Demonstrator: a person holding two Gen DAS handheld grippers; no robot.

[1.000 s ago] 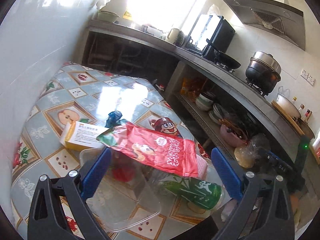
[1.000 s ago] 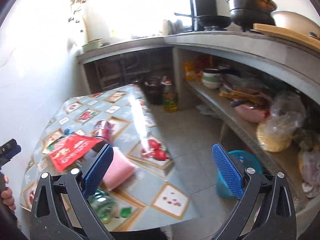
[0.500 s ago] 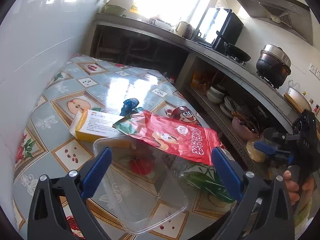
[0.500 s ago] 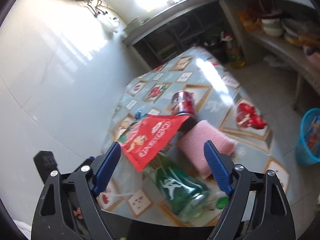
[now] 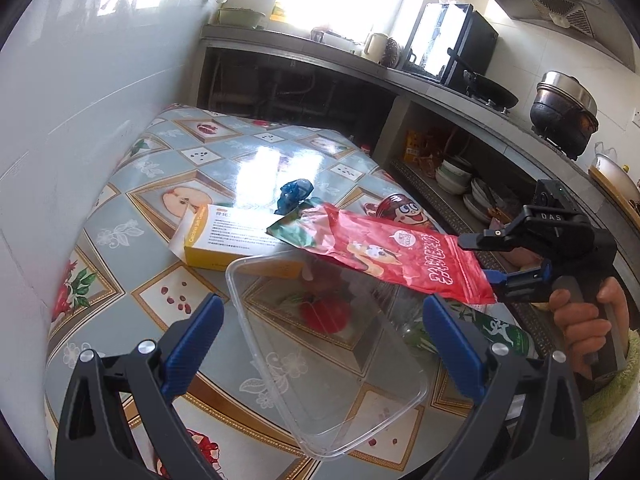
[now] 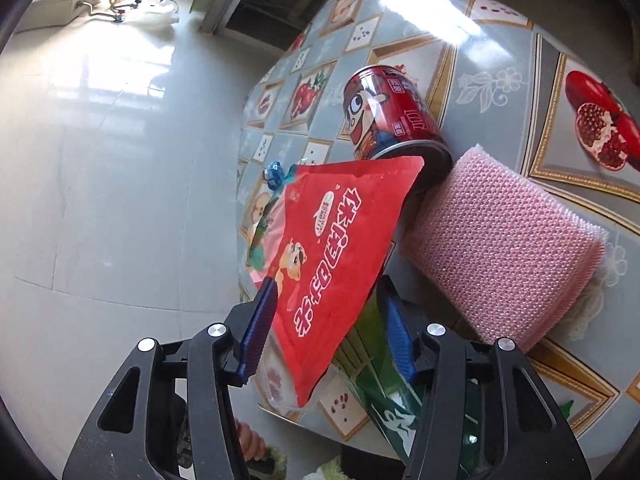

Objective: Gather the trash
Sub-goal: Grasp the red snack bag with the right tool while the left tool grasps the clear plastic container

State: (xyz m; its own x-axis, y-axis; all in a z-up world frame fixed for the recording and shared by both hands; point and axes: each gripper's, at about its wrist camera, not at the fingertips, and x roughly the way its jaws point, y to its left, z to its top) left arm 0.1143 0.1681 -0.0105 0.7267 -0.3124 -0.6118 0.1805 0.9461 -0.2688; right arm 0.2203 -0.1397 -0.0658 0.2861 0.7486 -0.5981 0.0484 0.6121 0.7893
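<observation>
A red snack bag (image 5: pixel 392 252) lies across a clear plastic container (image 5: pixel 320 360) and a green bottle (image 5: pixel 500 330) on the patterned table (image 5: pixel 132 216). My right gripper (image 6: pixel 328 320) is closing with the bag's (image 6: pixel 332 248) near end between its blue pads, and a gap still shows on both sides. In the left wrist view the right gripper (image 5: pixel 486 260) comes in from the right, held by a hand. My left gripper (image 5: pixel 320 332) is open above the container, holding nothing.
A yellow box (image 5: pixel 228 236), a crumpled blue wrapper (image 5: pixel 294 194) and a red cartoon can (image 6: pixel 388 116) lie beyond the bag. A pink sponge (image 6: pixel 504 256) sits beside the can. A tiled wall runs along the left, and kitchen counters with pots stand at the right.
My right gripper swung from facing the counter and floor down onto the table, straddled the red bag and narrowed its jaws. My left gripper sank closer to the clear container.
</observation>
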